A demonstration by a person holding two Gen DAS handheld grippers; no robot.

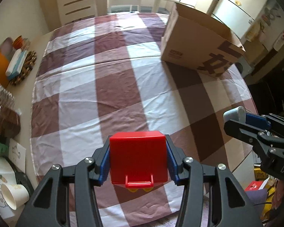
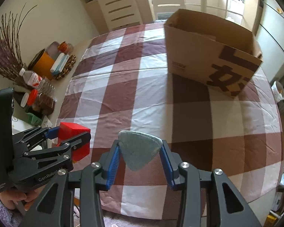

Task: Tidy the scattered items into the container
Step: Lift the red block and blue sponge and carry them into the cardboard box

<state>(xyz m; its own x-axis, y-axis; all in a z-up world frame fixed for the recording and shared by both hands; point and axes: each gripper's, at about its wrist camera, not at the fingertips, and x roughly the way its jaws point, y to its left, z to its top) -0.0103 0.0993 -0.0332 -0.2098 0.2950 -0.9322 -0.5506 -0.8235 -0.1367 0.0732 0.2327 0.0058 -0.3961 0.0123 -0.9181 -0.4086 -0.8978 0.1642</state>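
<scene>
Presently we find both grippers loaded and held above the checked tablecloth (image 1: 123, 87). Our left gripper (image 1: 138, 158) is clamped on a red box (image 1: 138, 157), its blue pads (image 1: 104, 162) pressed against the box's two sides; a small red handle and a bit of yellow show at the box's near lower edge. From the right wrist view we see the same box raised off the cloth at the left. Our right gripper (image 2: 141, 151) is closed on a grey felt pouch (image 2: 140, 147), roughly triangular, pinched between its blue pads (image 2: 113, 162). The cardboard box (image 2: 212, 56) stands open-topped on the far right part of the cloth, well apart from both grippers. We cannot tell what it holds. Off the cloth's left edge we note a water bottle (image 2: 31, 78), a paper cup (image 1: 13, 196) and dried twigs (image 2: 5, 47).
</scene>
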